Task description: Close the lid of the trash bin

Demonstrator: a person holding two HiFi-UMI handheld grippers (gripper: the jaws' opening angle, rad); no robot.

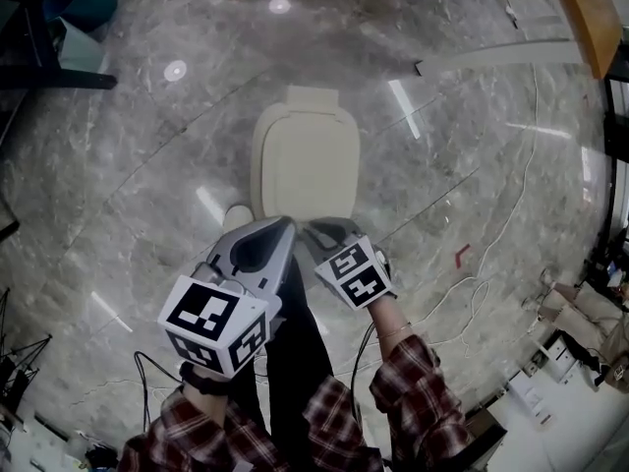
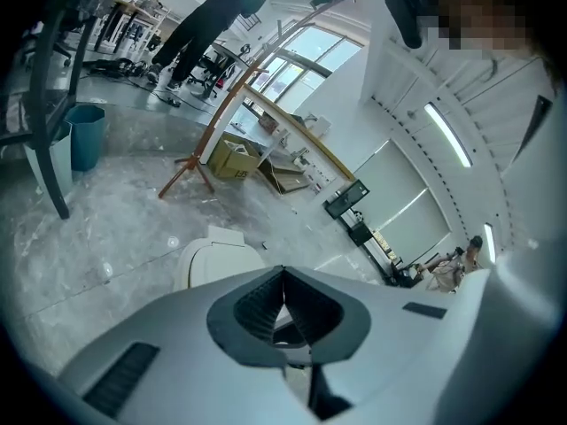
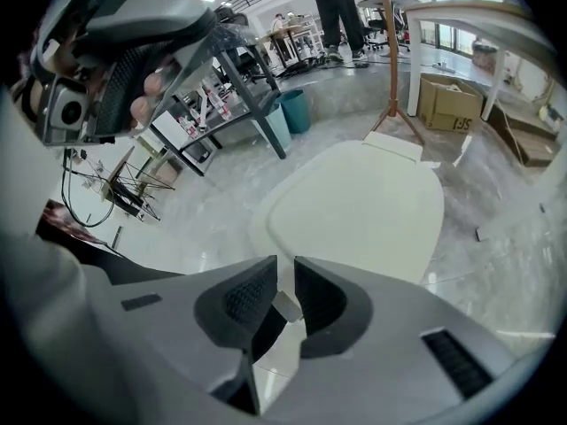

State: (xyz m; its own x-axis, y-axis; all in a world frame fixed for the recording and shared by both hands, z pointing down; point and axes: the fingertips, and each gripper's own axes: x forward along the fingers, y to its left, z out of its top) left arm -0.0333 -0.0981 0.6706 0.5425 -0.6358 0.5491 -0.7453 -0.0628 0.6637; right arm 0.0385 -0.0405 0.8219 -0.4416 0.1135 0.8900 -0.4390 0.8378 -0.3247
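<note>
Cream plastic trash-bin lid (image 1: 307, 160) is seen lying flat; it is judged light, stiff, slick, best pressed near its front edge. Left hand-held gripper (image 2: 283, 282) is closed, right hand-held gripper (image 3: 284, 275) barely parted.

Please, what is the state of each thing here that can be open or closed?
Cream rounded plastic trash bin lid: closed, lying flat on the bin.
Left hand-held gripper: jaws together, empty.
Right hand-held gripper: jaws a narrow gap apart, gripping nothing.
</note>
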